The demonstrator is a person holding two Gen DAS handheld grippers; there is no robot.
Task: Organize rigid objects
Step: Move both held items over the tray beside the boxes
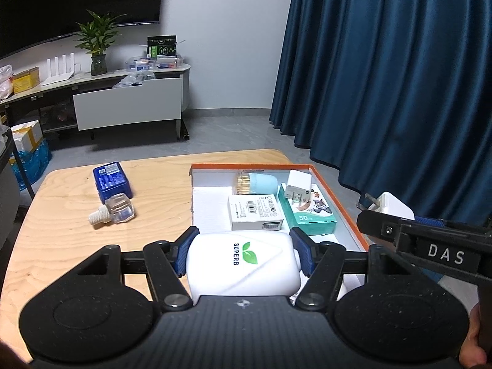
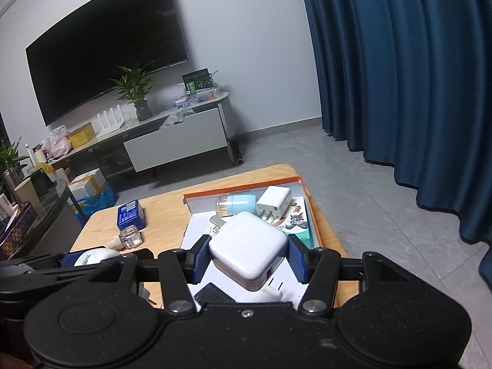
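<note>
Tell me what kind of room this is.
Probably a home living room: a large wall-mounted television, a low media cabinet with a potted plant, and floor-length blue curtains.

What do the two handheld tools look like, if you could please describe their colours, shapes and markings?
Both the left tool and the right tool are matte black, with round side housings, linkage arms and ribbed blue pads. White "DAS" lettering marks the right tool's side.

Two white plug chargers (image 2: 250, 247) (image 2: 274, 202) are counted, one white SUPERB bottle (image 1: 243, 263), one clear refill bottle (image 1: 115, 209), one blue box (image 1: 111, 180), one white carton (image 1: 255, 212), one teal carton (image 1: 310, 212) and one toothpick jar (image 1: 253, 181)
</note>
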